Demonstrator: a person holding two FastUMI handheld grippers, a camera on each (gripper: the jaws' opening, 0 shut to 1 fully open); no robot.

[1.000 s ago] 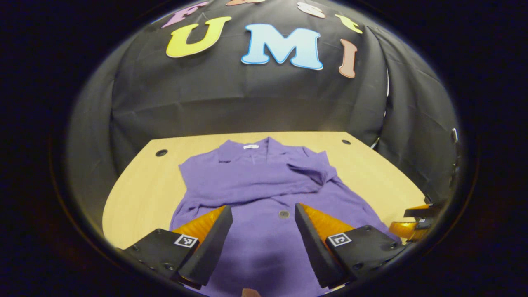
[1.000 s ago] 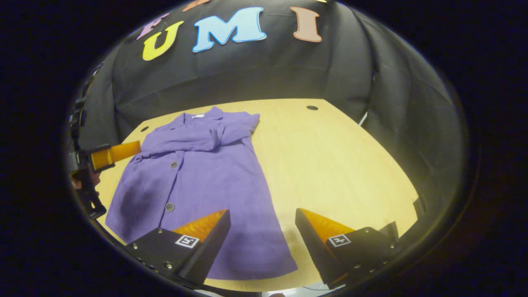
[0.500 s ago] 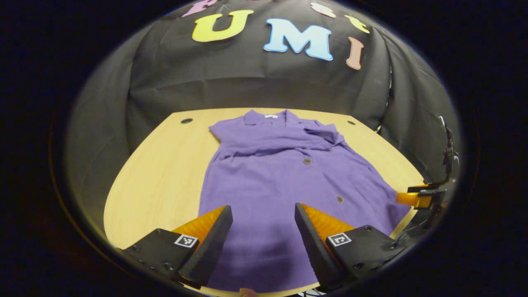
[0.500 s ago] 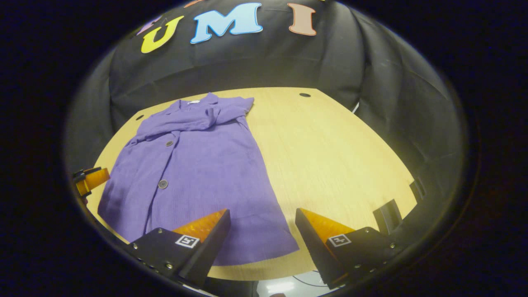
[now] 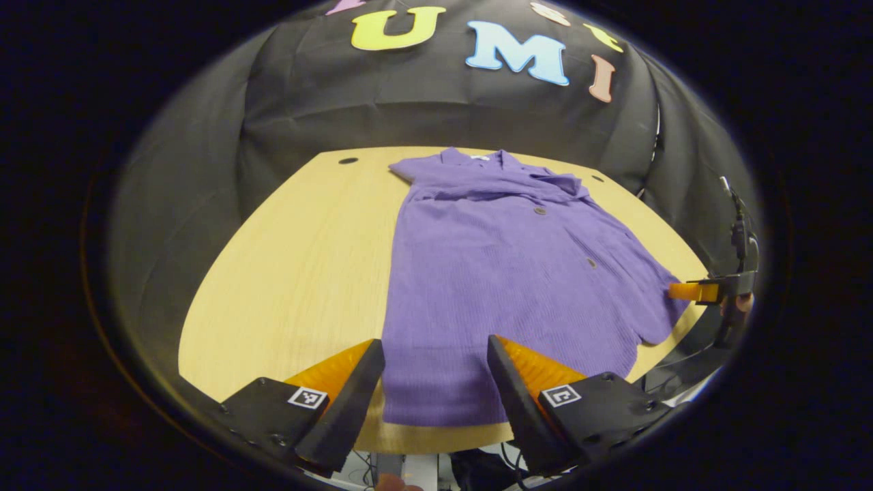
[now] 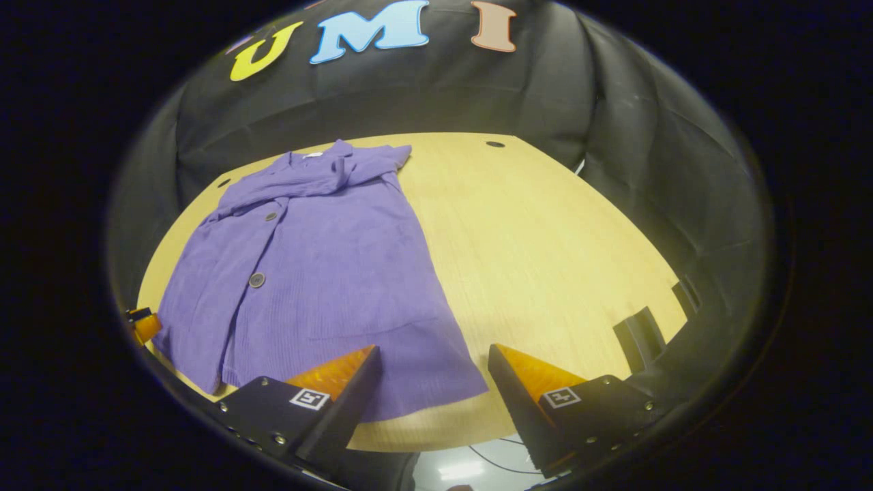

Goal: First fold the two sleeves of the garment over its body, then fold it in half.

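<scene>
A purple buttoned shirt (image 5: 505, 273) lies flat on the wooden table (image 5: 293, 259), collar at the far end and hem at the near edge. Both sleeves lie folded across the chest just below the collar (image 5: 477, 158). My left gripper (image 5: 433, 354) hangs open over the hem's left corner, holding nothing. In the right gripper view the shirt (image 6: 320, 266) fills the table's left half. My right gripper (image 6: 433, 358) is open above the hem's right corner, empty. Each gripper shows small at the other view's edge: the right gripper (image 5: 696, 292) and the left gripper (image 6: 143, 326).
Bare table (image 6: 545, 259) stretches to the right of the shirt, with a cable hole (image 6: 495, 144) near the far edge and another hole (image 5: 348, 161) at the far left. Black brackets (image 6: 641, 334) sit on the right rim. Black cloth walls close in the back and sides.
Both grippers have drawn back toward the table's near edge and risen. The whole shirt down to its hem has come into view. The shirt itself has not moved.
</scene>
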